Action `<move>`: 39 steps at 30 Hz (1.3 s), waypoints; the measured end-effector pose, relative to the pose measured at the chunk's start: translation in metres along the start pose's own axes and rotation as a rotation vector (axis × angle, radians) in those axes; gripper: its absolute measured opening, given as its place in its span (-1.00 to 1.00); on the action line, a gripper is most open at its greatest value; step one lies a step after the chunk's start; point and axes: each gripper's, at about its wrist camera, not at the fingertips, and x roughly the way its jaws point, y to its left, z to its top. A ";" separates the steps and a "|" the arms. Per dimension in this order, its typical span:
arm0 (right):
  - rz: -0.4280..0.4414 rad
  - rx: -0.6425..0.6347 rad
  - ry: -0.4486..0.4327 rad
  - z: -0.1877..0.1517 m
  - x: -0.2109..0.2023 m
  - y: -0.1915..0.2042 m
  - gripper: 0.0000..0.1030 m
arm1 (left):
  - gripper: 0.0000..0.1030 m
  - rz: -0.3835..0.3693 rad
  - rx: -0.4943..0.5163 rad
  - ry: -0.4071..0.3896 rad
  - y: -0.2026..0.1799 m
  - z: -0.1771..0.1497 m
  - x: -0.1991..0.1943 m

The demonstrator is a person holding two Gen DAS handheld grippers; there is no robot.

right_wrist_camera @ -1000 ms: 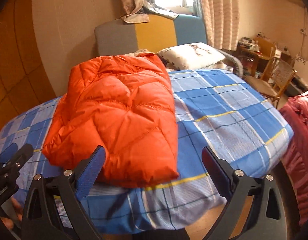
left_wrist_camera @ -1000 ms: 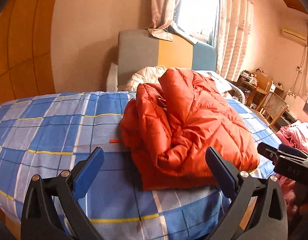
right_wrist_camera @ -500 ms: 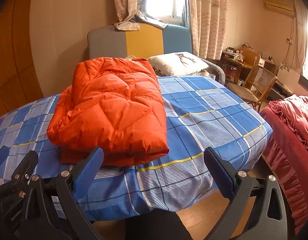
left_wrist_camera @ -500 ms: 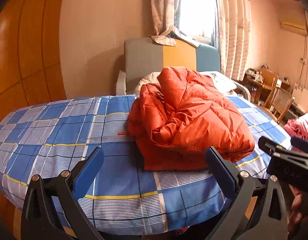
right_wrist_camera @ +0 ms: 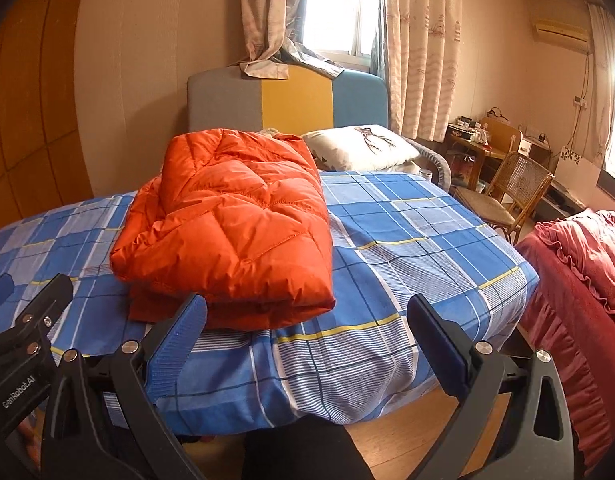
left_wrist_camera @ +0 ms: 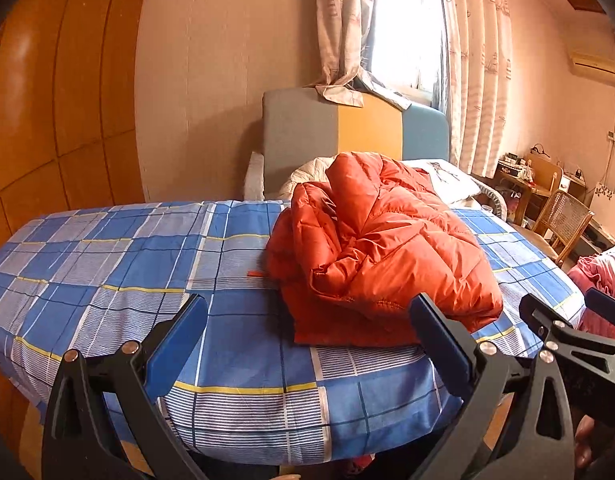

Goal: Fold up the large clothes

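One orange jacket (right_wrist_camera: 231, 224) folded on bed (right_wrist_camera: 407, 236); left tongs (left_wrist_camera: 307, 344), right tongs (right_wrist_camera: 307, 340) both released, empty

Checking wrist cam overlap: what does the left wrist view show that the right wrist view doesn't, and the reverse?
Left wrist only: a small orange strip on the sheet left of the orange jacket, and the jacket's crumpled open side.
Right wrist only: a printed pillow and the jacket's smooth folded side.
Both: the jacket lying on the blue plaid bed, the wicker chair, and both grippers, left and right, open and empty.
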 end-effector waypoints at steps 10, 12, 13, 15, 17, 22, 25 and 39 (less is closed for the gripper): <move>-0.012 -0.004 -0.012 -0.001 -0.001 0.001 0.94 | 0.96 -0.021 0.018 0.017 -0.006 -0.004 0.001; -0.007 -0.001 -0.012 -0.002 -0.001 0.001 0.94 | 0.96 -0.027 0.005 0.016 -0.004 -0.004 0.001; -0.009 -0.003 -0.012 -0.002 -0.001 0.002 0.94 | 0.96 -0.027 0.001 0.020 -0.004 -0.003 0.001; -0.010 -0.005 -0.005 -0.002 0.001 0.002 0.94 | 0.96 -0.030 -0.007 0.029 -0.002 -0.003 0.002; -0.006 -0.005 -0.001 -0.003 0.002 0.002 0.94 | 0.96 -0.024 -0.001 0.036 -0.004 -0.004 0.004; -0.013 -0.001 -0.006 -0.003 0.002 0.001 0.94 | 0.96 -0.026 0.009 0.048 -0.007 -0.007 0.006; -0.015 0.008 -0.010 -0.003 0.001 0.000 0.94 | 0.96 -0.034 0.003 0.050 -0.007 -0.008 0.005; -0.011 0.014 -0.018 -0.003 0.000 -0.002 0.94 | 0.96 -0.043 0.015 0.029 -0.009 -0.003 -0.003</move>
